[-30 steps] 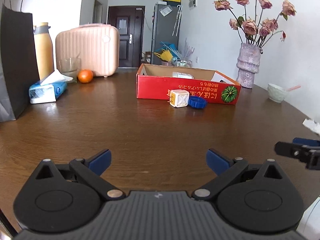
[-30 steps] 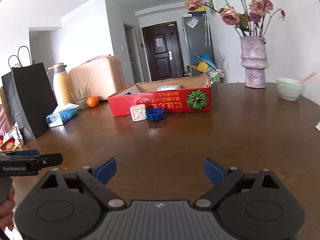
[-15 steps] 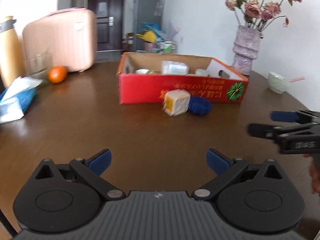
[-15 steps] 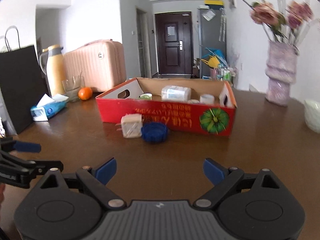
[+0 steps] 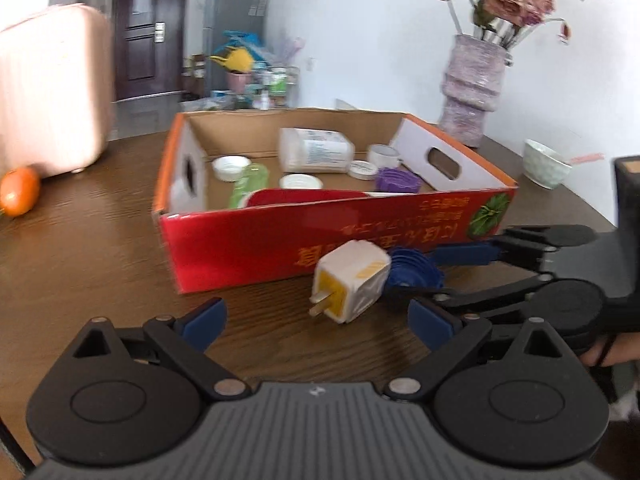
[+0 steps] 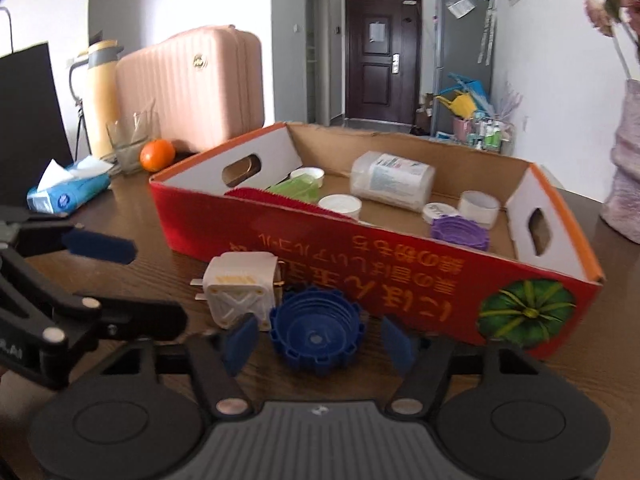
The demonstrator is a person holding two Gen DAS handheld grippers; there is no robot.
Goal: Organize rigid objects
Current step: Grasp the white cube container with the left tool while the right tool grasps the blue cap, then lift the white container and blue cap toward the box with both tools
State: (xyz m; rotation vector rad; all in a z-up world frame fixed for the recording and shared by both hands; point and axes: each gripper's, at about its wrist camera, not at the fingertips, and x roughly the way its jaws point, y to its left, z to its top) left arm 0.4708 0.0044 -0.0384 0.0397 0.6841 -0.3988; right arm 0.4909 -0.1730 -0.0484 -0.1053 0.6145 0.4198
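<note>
Pink suitcase [image 6: 192,88] behind an orange [image 6: 157,155], tissue pack [image 6: 68,194] just beside a glass [image 6: 130,146], yellow flask [image 6: 100,96], black bag [image 6: 28,120], vase of faded roses [image 5: 474,92], pale bowl [image 5: 546,163], dark door [image 6: 382,60] beyond.

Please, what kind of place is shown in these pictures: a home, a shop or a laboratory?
Most likely a home, perhaps a flat's dining area. A dark brown wooden table stands near a dark front door and a grey refrigerator, and a pink ribbed suitcase rests on the table.
</note>
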